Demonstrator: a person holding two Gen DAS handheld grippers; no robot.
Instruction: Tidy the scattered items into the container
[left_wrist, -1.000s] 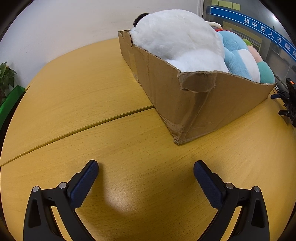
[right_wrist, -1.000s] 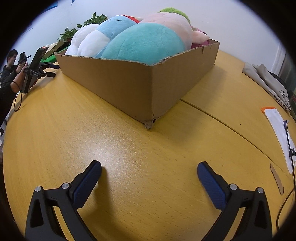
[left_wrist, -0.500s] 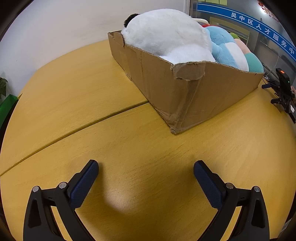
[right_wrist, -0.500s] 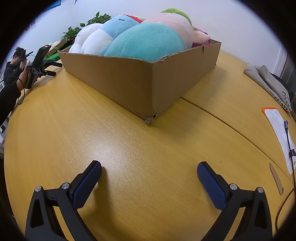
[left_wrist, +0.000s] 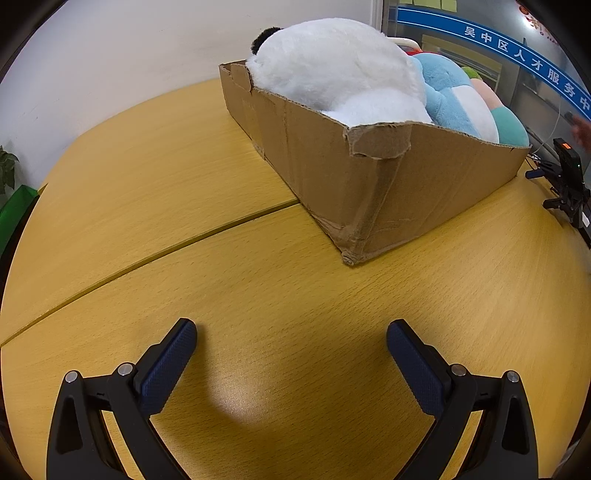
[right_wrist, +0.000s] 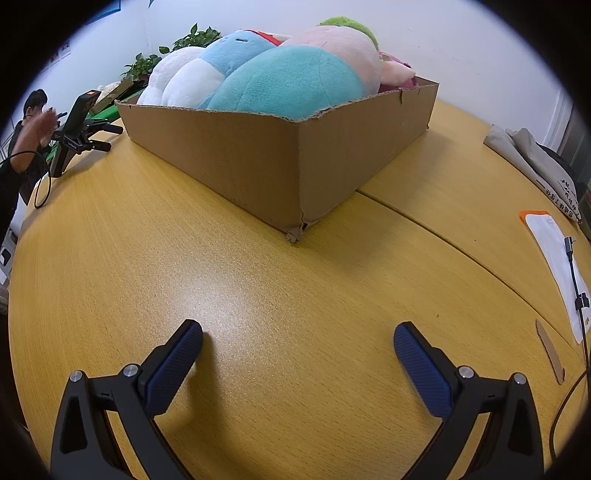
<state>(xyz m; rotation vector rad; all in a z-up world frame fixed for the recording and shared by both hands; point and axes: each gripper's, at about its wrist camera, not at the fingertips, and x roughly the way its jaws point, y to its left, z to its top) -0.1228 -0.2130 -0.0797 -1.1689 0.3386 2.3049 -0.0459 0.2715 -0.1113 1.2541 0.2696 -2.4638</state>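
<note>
A low cardboard box stands on the yellow wooden table, heaped with plush toys. A big white plush fills its near-left end in the left wrist view, with a blue-and-white plush behind it. From the right wrist view a teal plush, a pink one and the blue-and-white one rise above the rim. My left gripper hovers open over bare table, short of the box corner. My right gripper is also open and holds nothing.
A black phone on a small tripod stands beside the box, and a person sits behind it. At the right lie a folded cloth bag, a white packet with a cable and a cardboard strip. Table seam runs across.
Both grippers stayed open. The left view swung a little, so the box sits further right and the tripod shows more. The right view barely shifted; the person raised a hand.
</note>
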